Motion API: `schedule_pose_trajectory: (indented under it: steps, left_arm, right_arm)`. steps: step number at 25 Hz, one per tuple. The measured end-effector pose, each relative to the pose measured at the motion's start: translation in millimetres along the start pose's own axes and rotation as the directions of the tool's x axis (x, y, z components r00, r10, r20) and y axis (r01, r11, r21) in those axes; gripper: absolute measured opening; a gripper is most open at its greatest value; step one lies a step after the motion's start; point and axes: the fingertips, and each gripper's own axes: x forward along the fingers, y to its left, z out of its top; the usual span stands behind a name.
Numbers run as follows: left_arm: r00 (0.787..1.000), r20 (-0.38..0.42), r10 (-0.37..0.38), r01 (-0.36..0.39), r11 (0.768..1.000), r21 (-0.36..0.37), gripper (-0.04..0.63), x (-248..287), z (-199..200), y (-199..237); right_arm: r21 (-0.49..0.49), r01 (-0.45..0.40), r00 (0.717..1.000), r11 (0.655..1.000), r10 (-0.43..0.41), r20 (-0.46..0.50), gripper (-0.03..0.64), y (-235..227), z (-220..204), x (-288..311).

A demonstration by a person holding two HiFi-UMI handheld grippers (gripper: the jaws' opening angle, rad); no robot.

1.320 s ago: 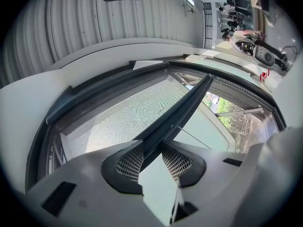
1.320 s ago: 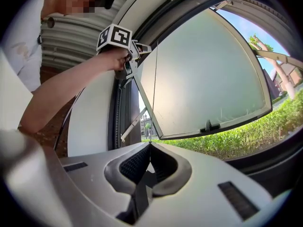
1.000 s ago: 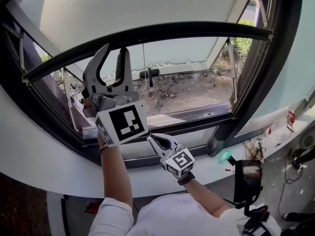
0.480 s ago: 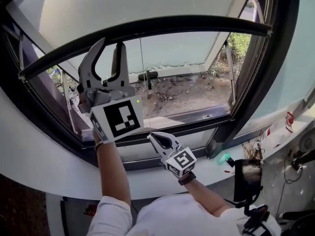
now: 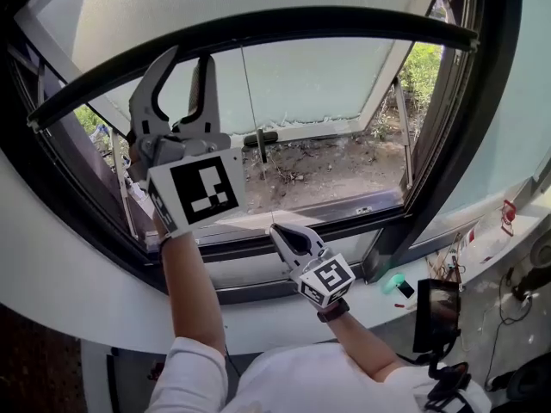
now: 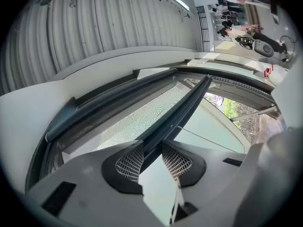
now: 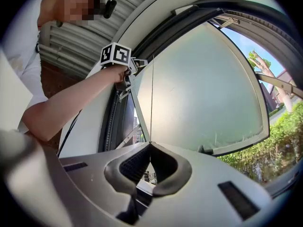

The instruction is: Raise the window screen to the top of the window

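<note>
The window screen (image 5: pixel 241 3) covers the far, upper part of the window, and its dark bottom bar (image 5: pixel 344 26) arches across the opening from low on the left to higher on the right. Below the bar the opening is bare, showing the swung-out glass pane (image 5: pixel 318 84) and the dirt ground (image 5: pixel 327 166) outside.

The left gripper (image 5: pixel 185 56) points up at the left part of the bar. In the left gripper view its jaws stand fairly wide apart with the bar running between the ribbed pads (image 6: pixel 130 163), which close on it from both sides. A band of mesh lies between the bar and the top of the window frame (image 6: pixel 109 86).

The right gripper (image 5: pixel 281 231) sits lower and nearer, just right of the left arm, in front of the lower frame rail. Its jaws are closed, tips together, pinching a thin cord (image 5: pixel 256 136) that runs from the tips straight up to the bar.

A small dark screen device (image 5: pixel 435 312) stands on the white sill (image 5: pixel 69 256) at the near right
</note>
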Motion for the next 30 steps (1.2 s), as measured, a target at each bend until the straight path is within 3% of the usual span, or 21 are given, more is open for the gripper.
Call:
schedule_pose_trajectory:
  steps: [20, 30]
  left_arm:
    - [0.998, 0.054, 0.034, -0.036, 0.999, 0.036, 0.095, 29.9, 28.1, 29.4]
    - [0.991, 0.112, 0.075, -0.085, 0.993, 0.086, 0.095, 52.9, 48.3, 55.0]
  right_arm:
    - [-0.015, -0.008, 0.998, 1.000, 0.009, 0.056, 0.002, -6.2, 45.4, 19.8]
    - [-0.063, -0.022, 0.990, 0.998, 0.030, 0.135, 0.002, -17.8, 86.6, 17.6]
